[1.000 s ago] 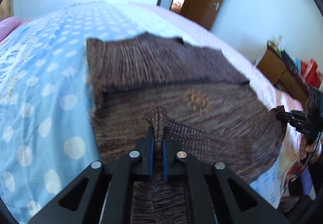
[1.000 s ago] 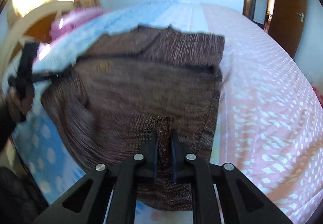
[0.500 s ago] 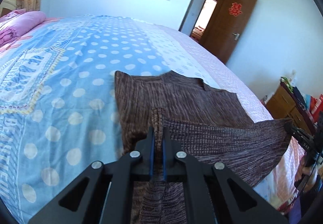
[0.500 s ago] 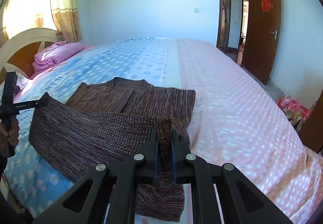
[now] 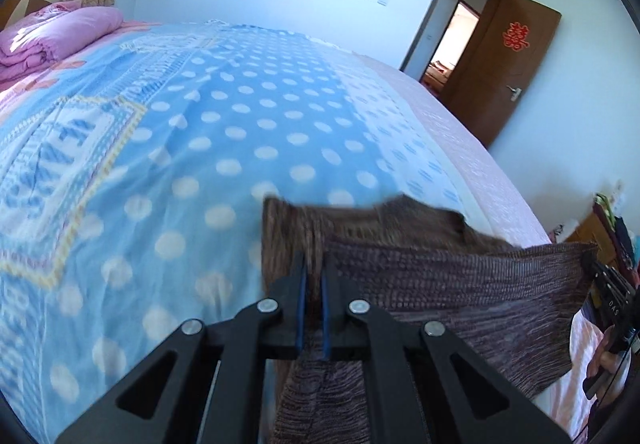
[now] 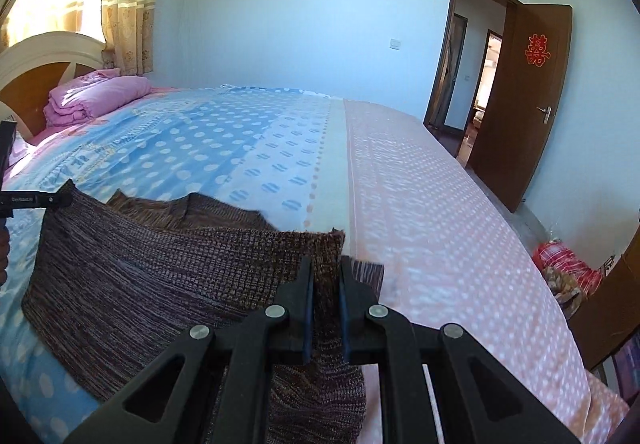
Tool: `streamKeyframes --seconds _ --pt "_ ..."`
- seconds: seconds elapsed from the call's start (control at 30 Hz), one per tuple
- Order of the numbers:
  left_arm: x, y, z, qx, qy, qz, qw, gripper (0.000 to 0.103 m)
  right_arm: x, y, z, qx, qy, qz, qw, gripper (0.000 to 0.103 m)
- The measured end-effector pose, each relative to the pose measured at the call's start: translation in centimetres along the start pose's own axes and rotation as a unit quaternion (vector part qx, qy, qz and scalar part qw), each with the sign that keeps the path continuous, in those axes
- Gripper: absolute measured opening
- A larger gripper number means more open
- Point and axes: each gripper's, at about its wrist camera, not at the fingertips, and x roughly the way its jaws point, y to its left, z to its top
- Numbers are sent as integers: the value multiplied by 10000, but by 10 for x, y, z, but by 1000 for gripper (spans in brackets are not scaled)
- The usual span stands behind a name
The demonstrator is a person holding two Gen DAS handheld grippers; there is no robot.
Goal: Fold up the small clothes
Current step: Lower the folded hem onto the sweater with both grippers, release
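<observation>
Bed (image 5: 168, 148): blue dotted sheet on one side, pink on other. Pink folded quilt (image 6: 96, 94) by headboard, well clear.

Sweater (image 6: 168, 272): brown knit, far part flat on bed, near edge lifted and stretched between your two claws.

Left claw (image 5: 314, 276) clamped on one corner of that edge; right claw (image 6: 326, 276) clamped on other.

Handling, your judgement: soft, light, stretchy knit, sags in middle. Keep hold at corners, keep edge taut, or fold lands crooked.
</observation>
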Motion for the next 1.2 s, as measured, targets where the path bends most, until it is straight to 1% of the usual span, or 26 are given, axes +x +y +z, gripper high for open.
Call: streamKeyframes --seconds 0.1,0.27,0.33,0.37,0.43,0.47,0.5,0.53,0.57,0.63,0.7,0.73,0.8,0.83,0.87,0.9,0.93,0.97,1.0,1.07,1.1,1.17,1.2 --pt "19 3 18 -86 -17 84 9999 6 29 -6 12 113 20 -20 9999 10" --pt "56 12 44 -246 -147 420 9987 3 84 -16 20 355 93 -163 9992 10" --pt "68 17 51 -318 -198 572 9977 3 105 -21 17 476 234 -206 9984 10" --pt "76 20 53 -360 -167 704 9967 3 120 -24 12 575 358 -200 9975 10" --pt "86 22 54 -280 -51 938 9952 3 141 -26 0 567 627 -263 9961 10" --pt "89 22 53 -219 41 918 9955 3 152 -27 -6 576 811 -279 9946 10" --pt "89 21 50 -146 182 791 9966 4 158 -26 -10 600 937 -259 9935 10" --pt "90 20 47 -66 316 681 9972 5 159 -26 -11 600 979 -248 9931 10" --pt "89 19 44 7 400 624 9973 5 156 -25 -9 567 898 -240 9941 10" --pt "90 13 35 213 576 478 9970 11 153 -21 -8 478 832 -226 9951 10" --pt "93 6 26 361 761 303 9960 27 154 -19 -10 427 865 -247 9950 10" --pt "94 2 21 436 790 225 9957 30 154 -21 -11 427 857 -253 9951 10" --pt "92 -7 17 605 708 157 9955 46 153 -21 -11 453 815 -235 9954 10" --pt "92 -10 15 658 651 159 9956 50 153 -22 -11 469 809 -223 9954 10" --pt "93 -12 15 687 629 171 9955 59 153 -24 -12 492 805 -208 9953 10" --pt "96 -13 15 682 671 221 9952 60 153 -25 -12 509 810 -194 9952 10" --pt "101 -13 15 668 738 285 9946 60 153 -25 -13 514 819 -188 9951 10" --pt "107 -13 14 654 825 357 9938 54 154 -25 -12 510 825 -188 9951 10" --pt "110 -12 13 643 846 379 9936 30 155 -24 -12 504 827 -189 9951 10" --pt "112 -14 11 639 787 283 9944 17 155 -23 -12 493 843 -182 9950 10" --pt "110 -17 10 685 743 337 9943 12 156 -23 -12 493 853 -179 9950 10" --pt "106 -21 11 764 666 418 9940 10 155 -23 -11 516 855 -175 9948 10" --pt "101 -22 13 737 598 396 9947 10 152 -24 -9 537 821 -184 9950 10"
